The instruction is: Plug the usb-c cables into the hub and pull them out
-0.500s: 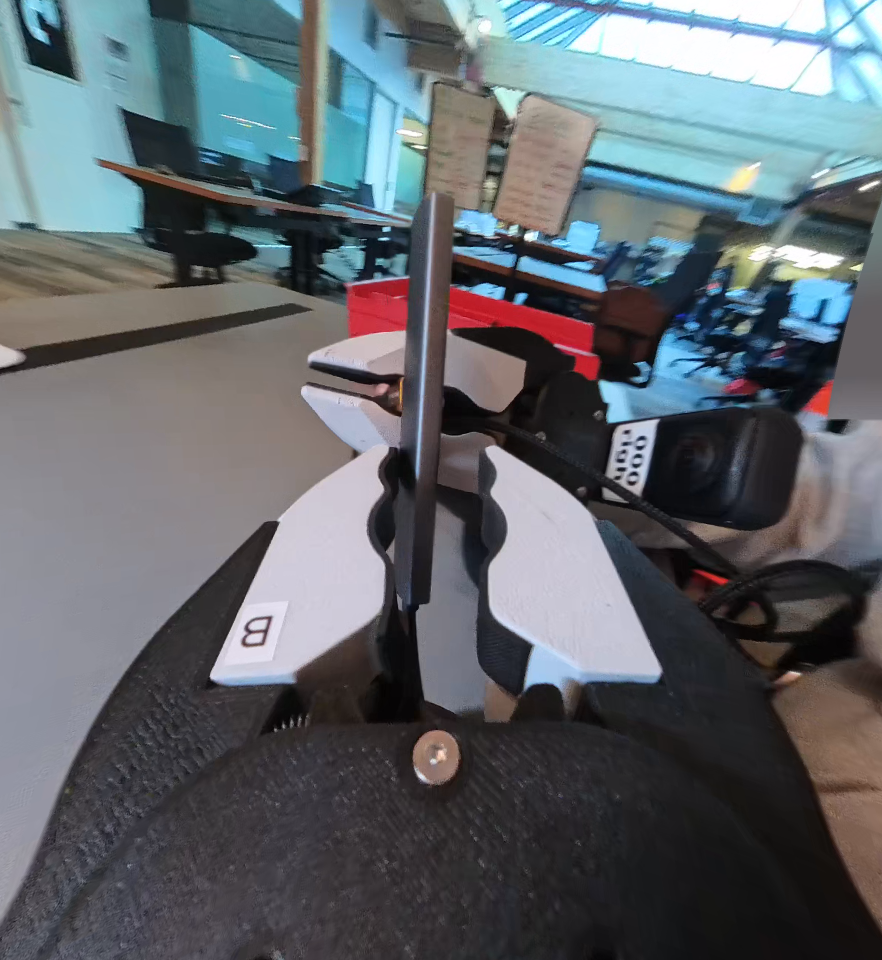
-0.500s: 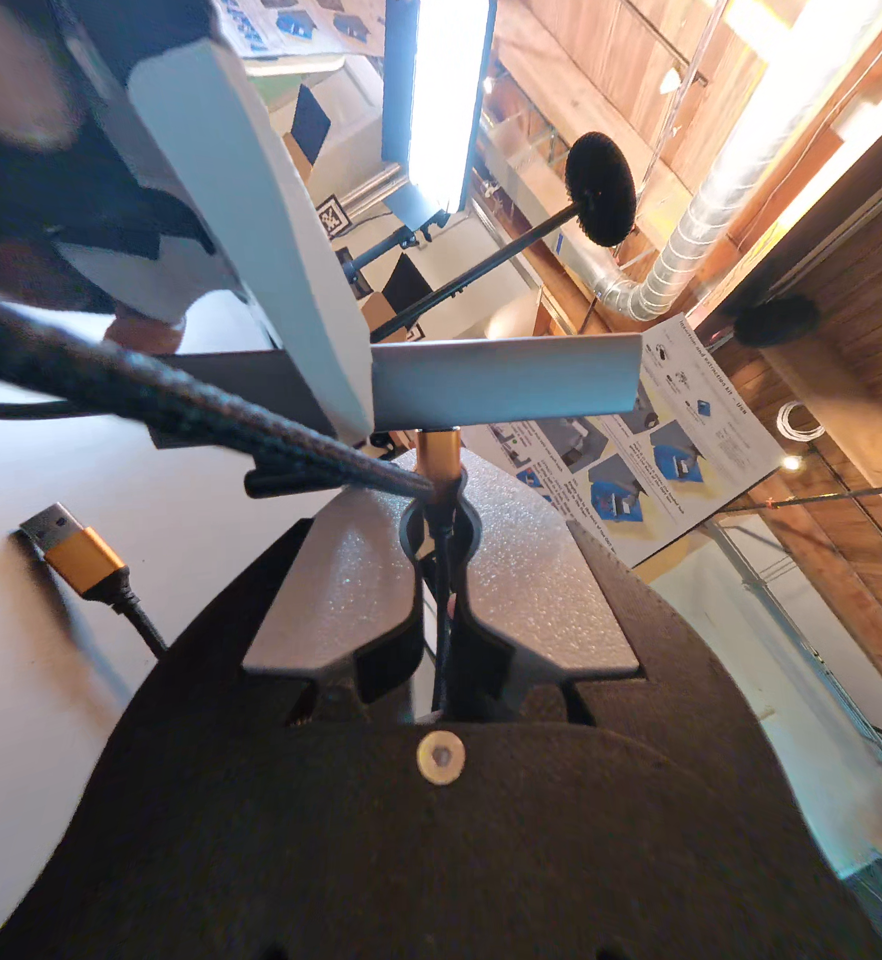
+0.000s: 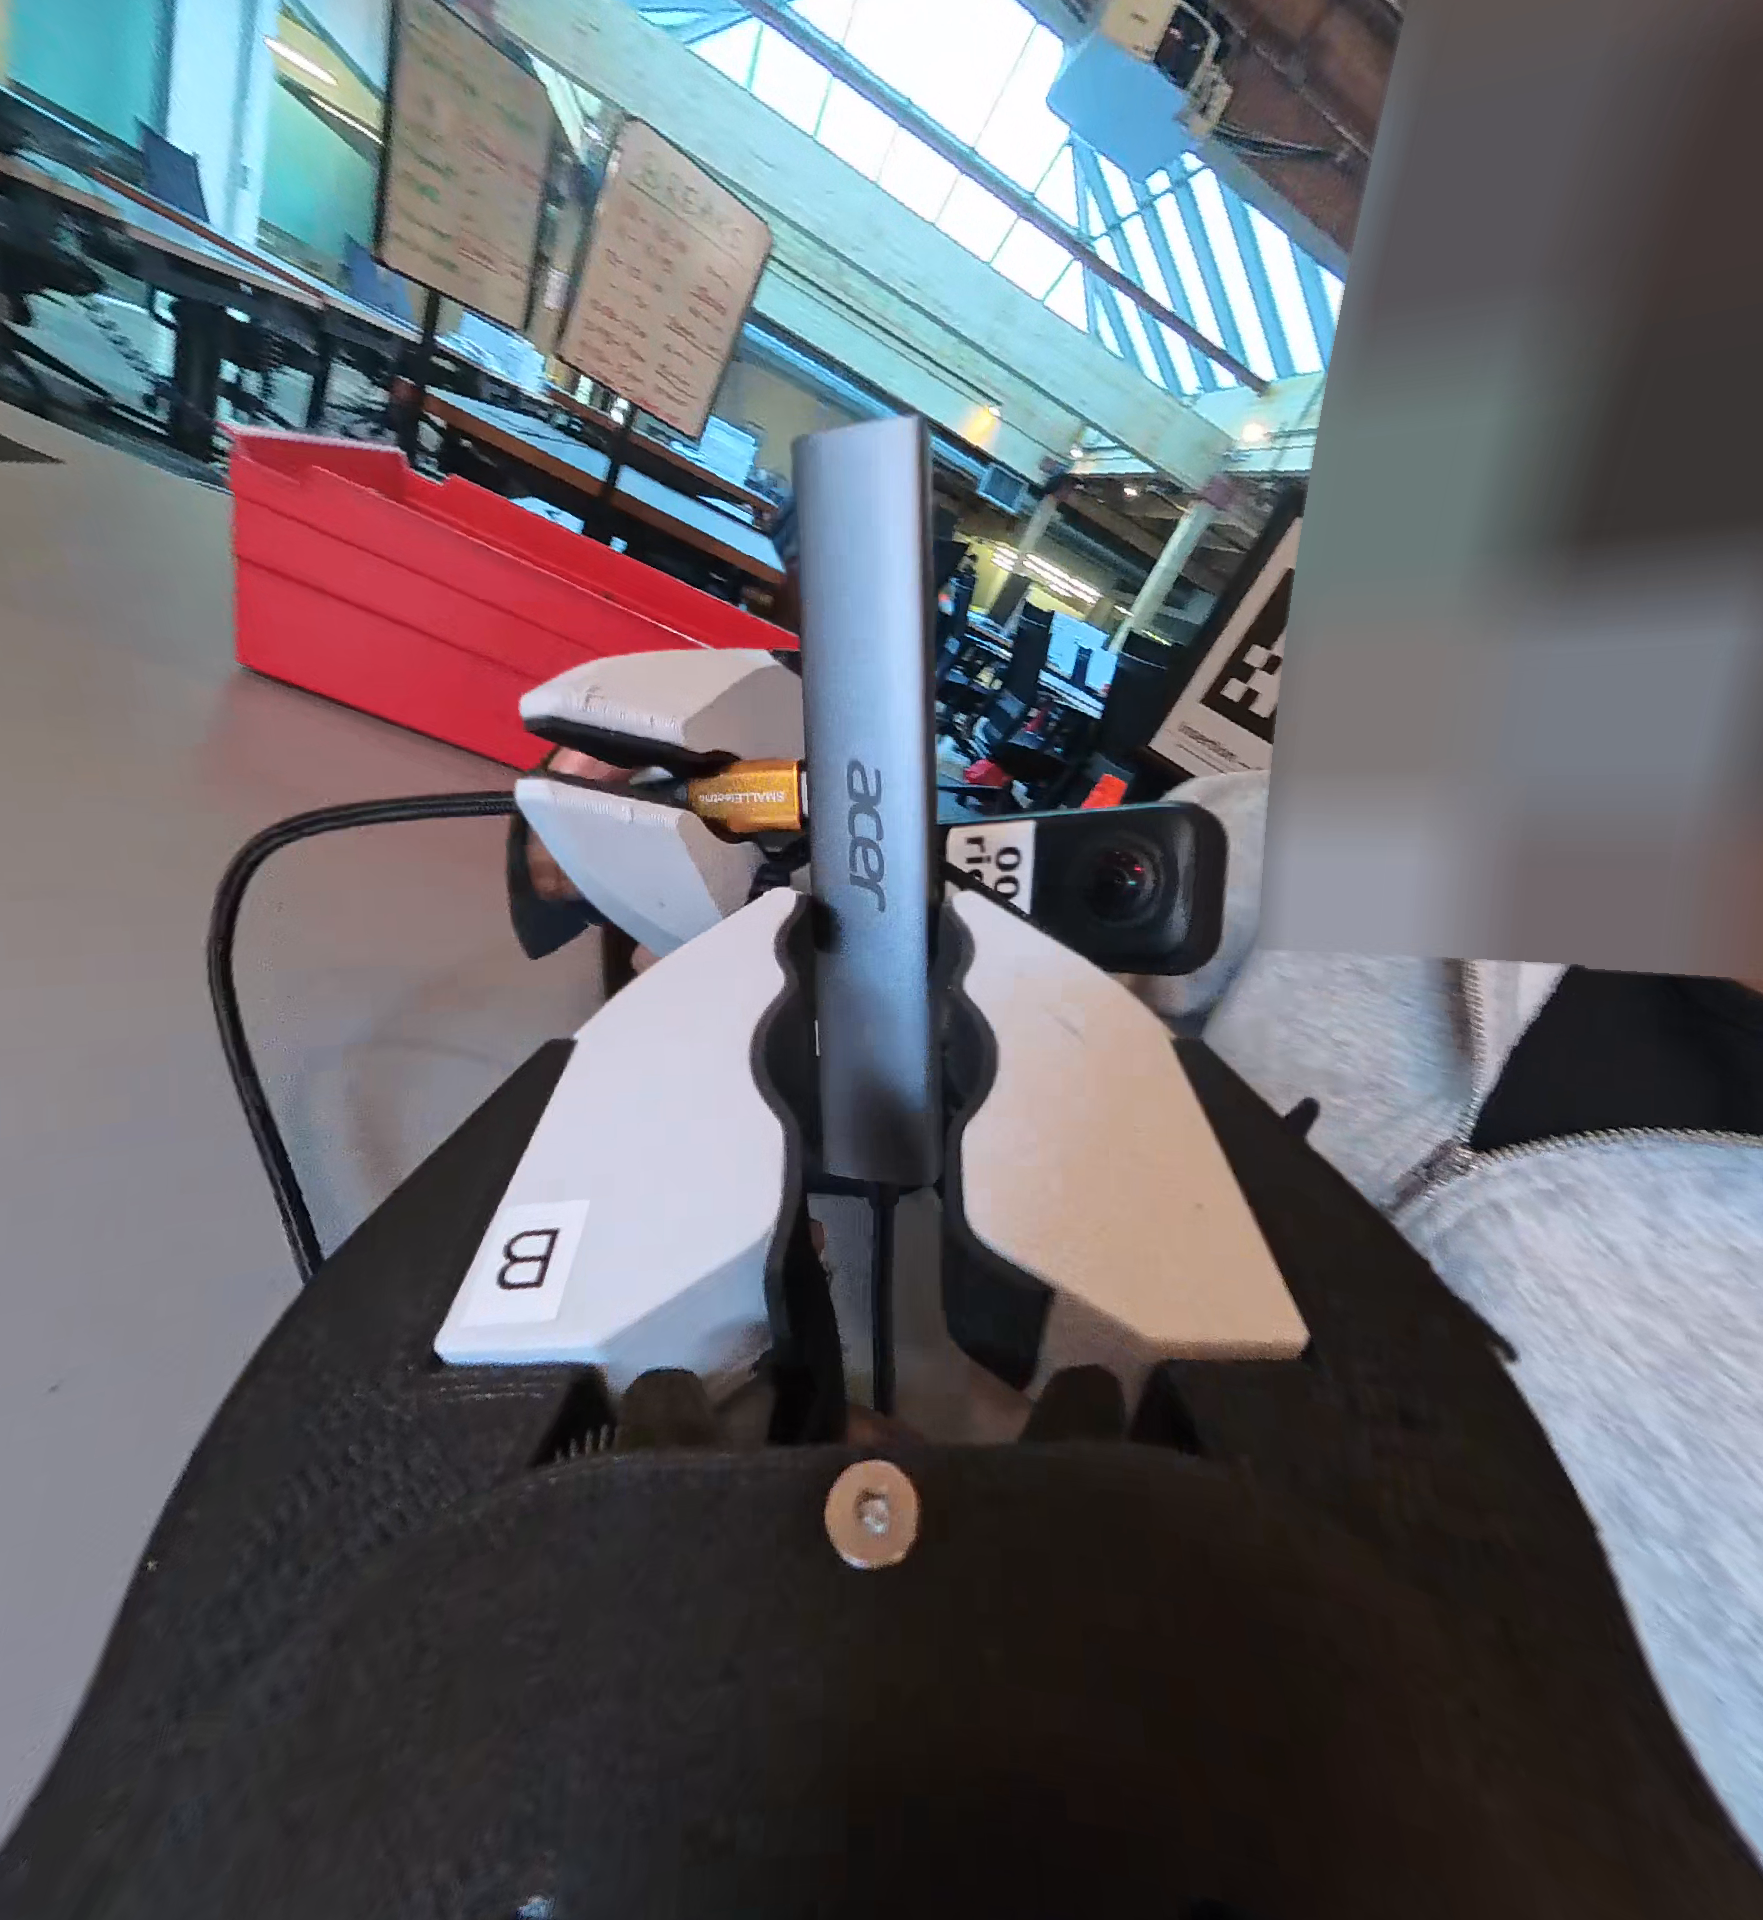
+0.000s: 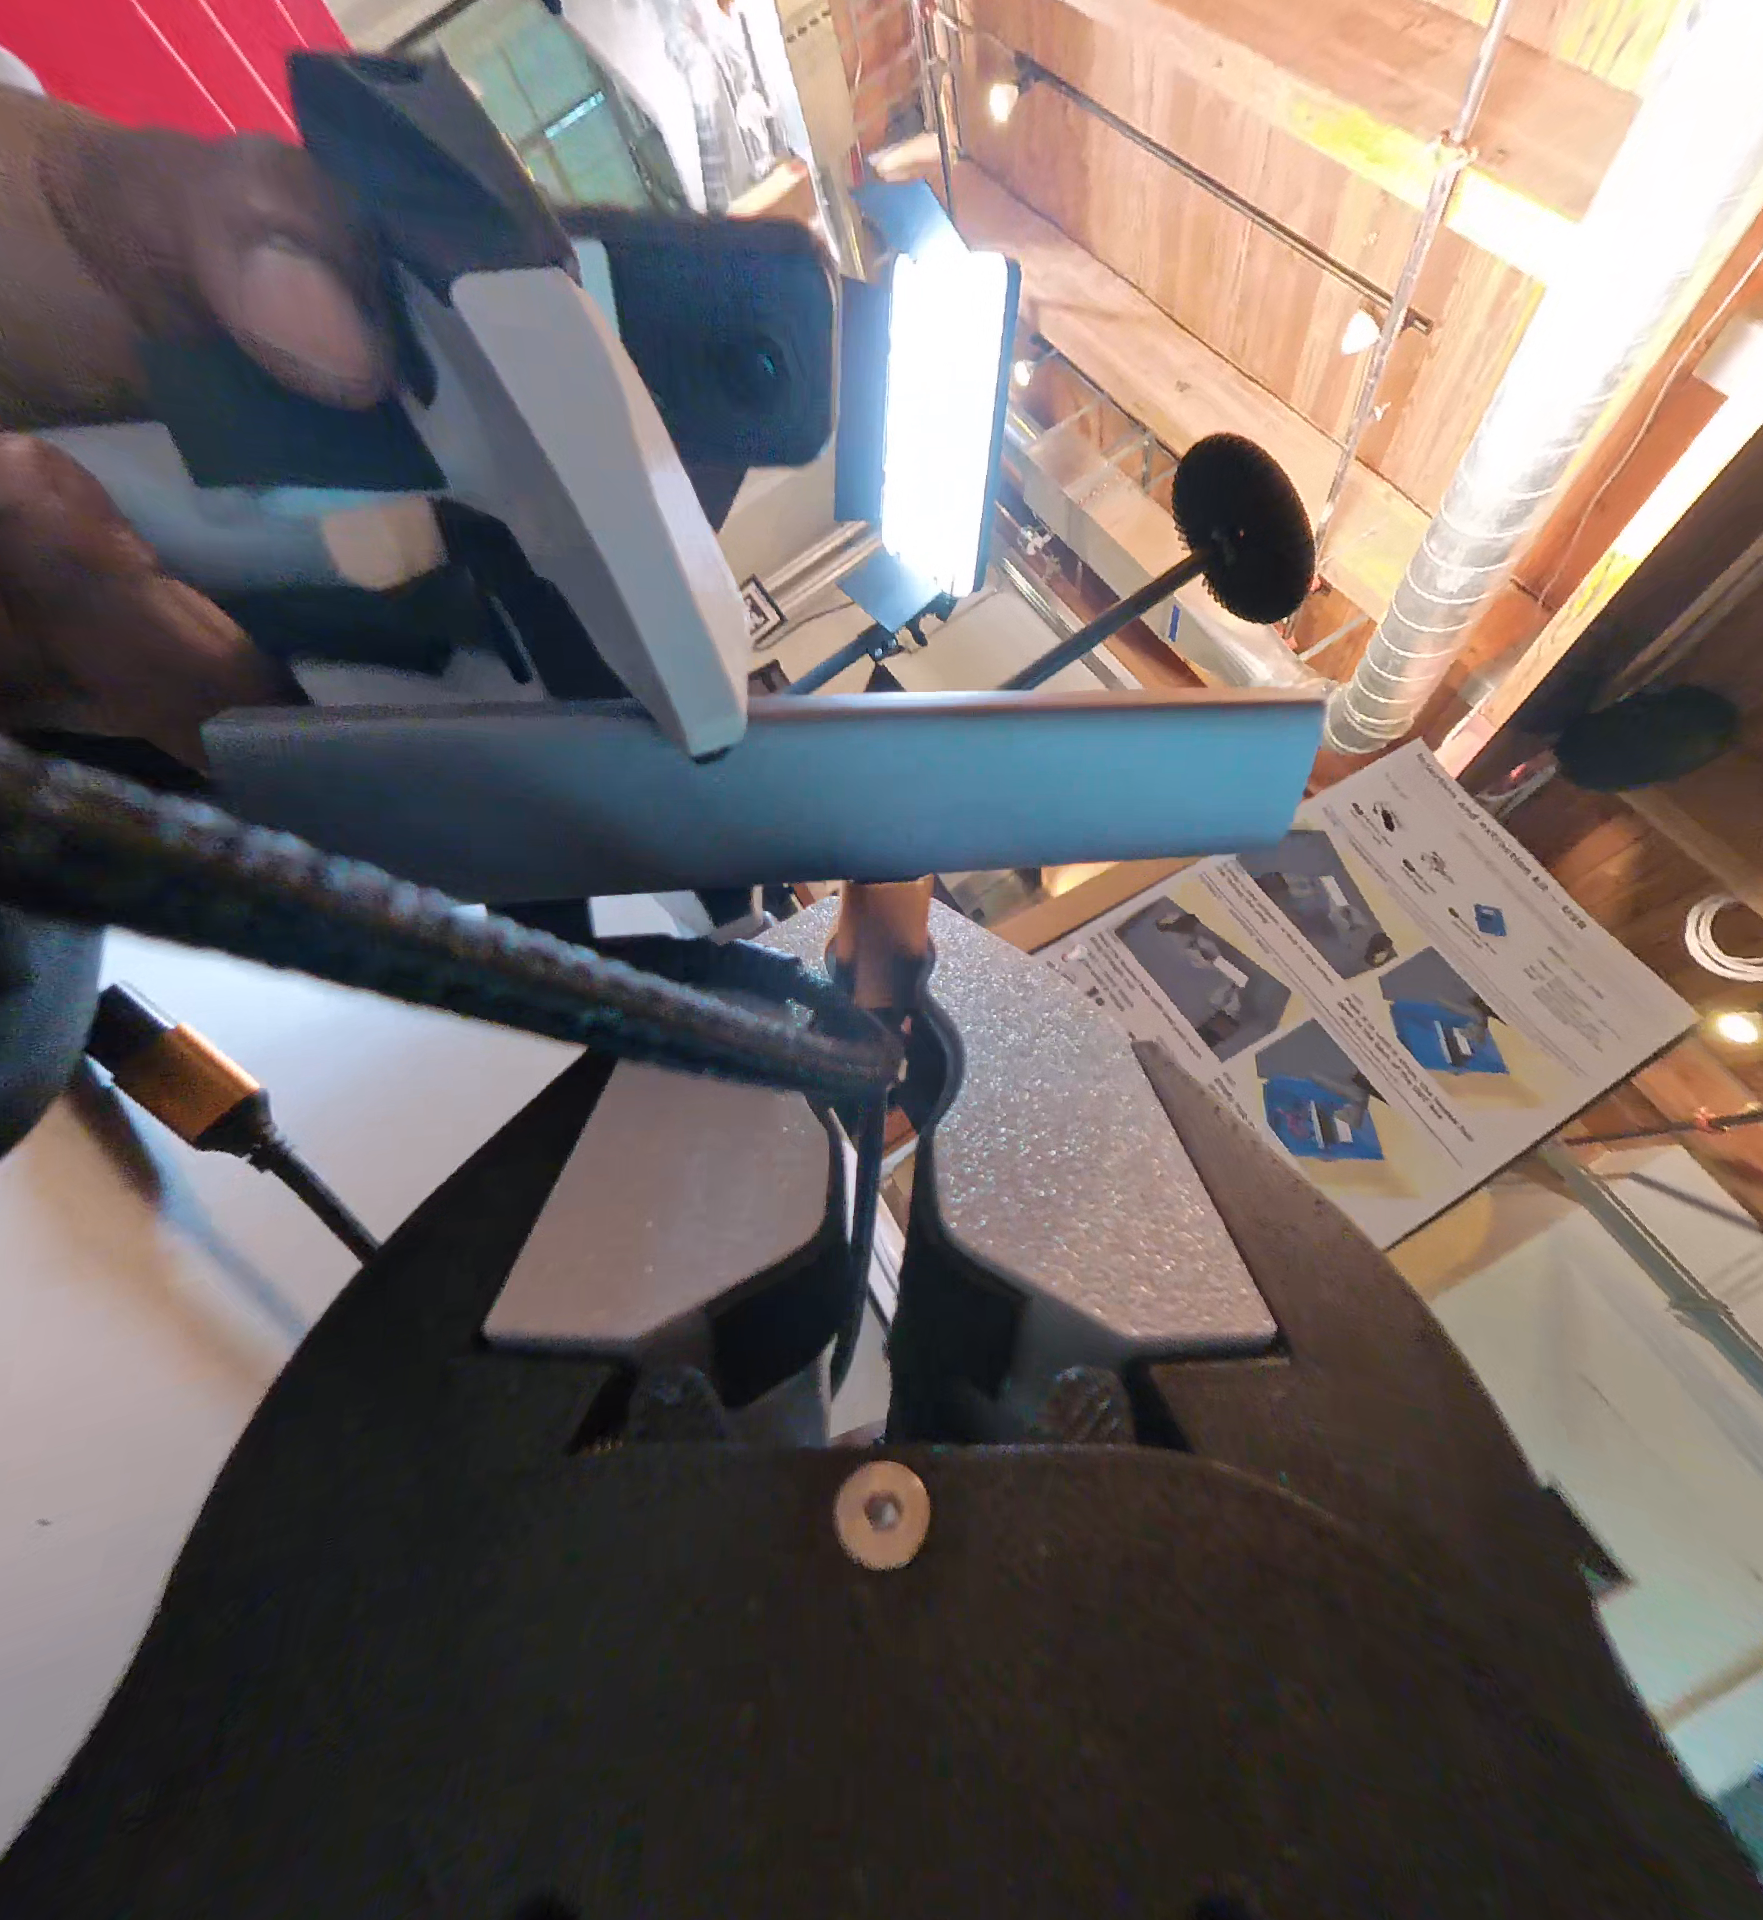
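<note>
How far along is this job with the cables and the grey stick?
One step looks done: the orange plug sits against the side of the grey hub, seemingly plugged in. In hand: the left claw is shut on the hub, and the right claw is shut on that plug. Left: a second orange plug lies loose on the table, and the pulling out.

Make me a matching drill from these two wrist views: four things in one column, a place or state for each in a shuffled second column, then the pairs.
Things
1. hub
2. orange-sleeved plug
3. loose orange plug
4. red bin

Places or states
A. lying free on the table
B. clamped upright in the left gripper
C. standing on the table behind both grippers
D. pinched by the right gripper, its tip at the hub's edge

Pairs: 1-B, 2-D, 3-A, 4-C
</note>
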`<state>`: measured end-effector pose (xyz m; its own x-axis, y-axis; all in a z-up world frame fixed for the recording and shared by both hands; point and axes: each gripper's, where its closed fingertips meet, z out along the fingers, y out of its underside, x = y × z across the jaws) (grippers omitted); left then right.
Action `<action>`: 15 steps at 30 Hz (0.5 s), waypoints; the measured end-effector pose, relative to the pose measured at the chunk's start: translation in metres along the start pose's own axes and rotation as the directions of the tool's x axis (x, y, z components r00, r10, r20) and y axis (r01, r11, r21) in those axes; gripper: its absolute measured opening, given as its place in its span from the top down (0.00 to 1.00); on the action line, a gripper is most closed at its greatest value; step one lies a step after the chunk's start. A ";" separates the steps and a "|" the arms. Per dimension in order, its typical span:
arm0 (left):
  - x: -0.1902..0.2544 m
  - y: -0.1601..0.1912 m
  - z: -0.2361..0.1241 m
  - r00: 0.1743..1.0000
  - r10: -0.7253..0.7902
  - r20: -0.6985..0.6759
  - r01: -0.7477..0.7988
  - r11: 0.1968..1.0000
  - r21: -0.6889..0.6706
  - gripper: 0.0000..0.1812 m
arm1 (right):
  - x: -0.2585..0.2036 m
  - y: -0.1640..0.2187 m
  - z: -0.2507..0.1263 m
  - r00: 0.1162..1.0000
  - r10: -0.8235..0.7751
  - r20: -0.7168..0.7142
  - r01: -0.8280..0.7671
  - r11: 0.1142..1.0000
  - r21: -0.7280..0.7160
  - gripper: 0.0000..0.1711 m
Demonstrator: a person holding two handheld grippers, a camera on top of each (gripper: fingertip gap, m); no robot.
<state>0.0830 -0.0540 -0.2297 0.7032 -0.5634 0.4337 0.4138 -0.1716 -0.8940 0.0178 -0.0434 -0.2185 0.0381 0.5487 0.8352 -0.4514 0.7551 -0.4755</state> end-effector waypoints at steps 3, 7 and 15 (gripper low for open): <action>0.007 0.002 -0.001 0.999 -0.032 -0.037 0.030 0.999 -0.035 0.88 | -0.003 -0.008 -0.002 1.000 -0.010 0.013 0.010 0.999 0.033 0.97; 0.012 0.005 0.000 0.997 -0.067 -0.032 0.066 0.997 -0.049 0.88 | -0.006 -0.012 -0.003 0.999 -0.023 0.030 0.022 0.998 0.053 0.97; 0.009 0.011 0.002 0.991 -0.135 0.014 0.134 0.991 0.008 0.87 | -0.015 -0.008 0.000 0.994 -0.091 0.053 0.090 0.995 0.037 0.97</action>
<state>0.0952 -0.0591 -0.2353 0.6494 -0.5234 0.5516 0.5092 -0.2395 -0.8267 0.0214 -0.0576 -0.2271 0.0322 0.4577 0.8885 -0.4787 0.7875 -0.3883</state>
